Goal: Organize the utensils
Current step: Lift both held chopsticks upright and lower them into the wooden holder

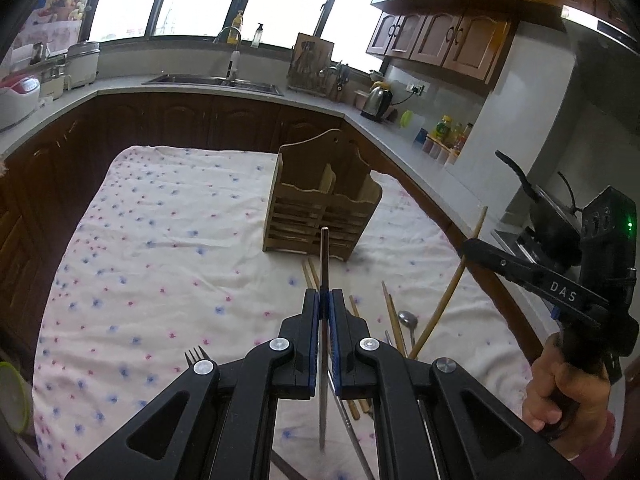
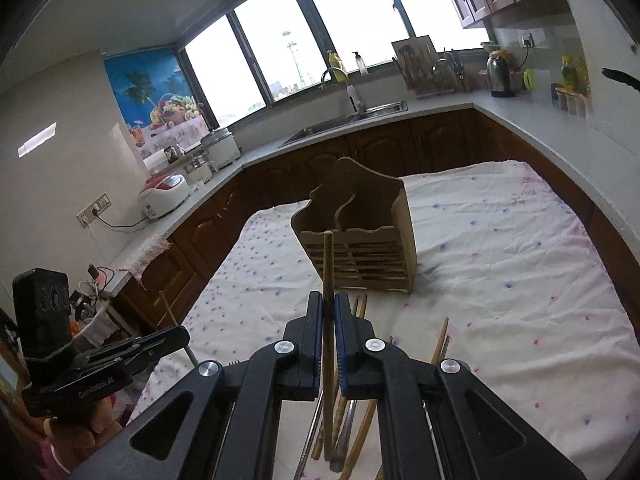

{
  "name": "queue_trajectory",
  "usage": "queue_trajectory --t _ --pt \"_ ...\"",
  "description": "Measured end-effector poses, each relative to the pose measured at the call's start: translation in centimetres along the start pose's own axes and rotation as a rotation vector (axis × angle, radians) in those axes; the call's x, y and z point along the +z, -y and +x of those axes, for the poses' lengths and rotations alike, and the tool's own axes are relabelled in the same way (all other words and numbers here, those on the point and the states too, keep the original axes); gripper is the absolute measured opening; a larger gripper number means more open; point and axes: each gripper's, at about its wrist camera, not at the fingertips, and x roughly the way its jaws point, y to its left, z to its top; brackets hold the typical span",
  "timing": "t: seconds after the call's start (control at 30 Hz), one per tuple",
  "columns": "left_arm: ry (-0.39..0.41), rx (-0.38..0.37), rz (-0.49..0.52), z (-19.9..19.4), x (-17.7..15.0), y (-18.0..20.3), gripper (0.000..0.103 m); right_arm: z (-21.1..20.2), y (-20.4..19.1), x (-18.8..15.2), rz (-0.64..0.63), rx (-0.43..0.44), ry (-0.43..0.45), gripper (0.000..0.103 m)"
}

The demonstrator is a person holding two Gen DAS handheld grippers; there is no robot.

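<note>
A wooden utensil holder (image 1: 324, 204) (image 2: 360, 248) with slatted front stands upright on the flowered cloth (image 1: 160, 240). My left gripper (image 1: 324, 294) is shut on a thin metal utensil (image 1: 324, 260) whose tip points at the holder and hangs above the cloth. My right gripper (image 2: 328, 296) is shut on a long wooden stick (image 2: 328, 260), also raised in front of the holder. In the left wrist view the right gripper (image 1: 468, 246) and its wooden stick (image 1: 452, 284) show at the right. Loose chopsticks (image 1: 390, 320), a spoon (image 1: 408, 320) and a fork (image 1: 194, 354) lie on the cloth.
Dark cabinets and a grey counter (image 1: 248, 94) wrap around the table on three sides, with a sink (image 2: 344, 122), a kettle (image 1: 378, 100) and a rice cooker (image 2: 164, 194). A black pan (image 1: 552, 216) sits at the far right. A green bowl (image 1: 12, 400) is at the table's left edge.
</note>
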Motion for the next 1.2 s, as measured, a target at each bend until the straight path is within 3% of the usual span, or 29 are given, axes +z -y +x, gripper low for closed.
queue_trajectory --t 0.87,1.2 --pt "0.173 0.009 0.017 -0.8 3.9 -0.4 0.003 -1.3 1.9 4.6 -0.003 -0.018 0.163 0.006" --pt "0.258 0.024 0.047 0.8 7.7 -0.2 0.003 -0.4 2.1 9.6 -0.024 -0.036 0.279 0.006"
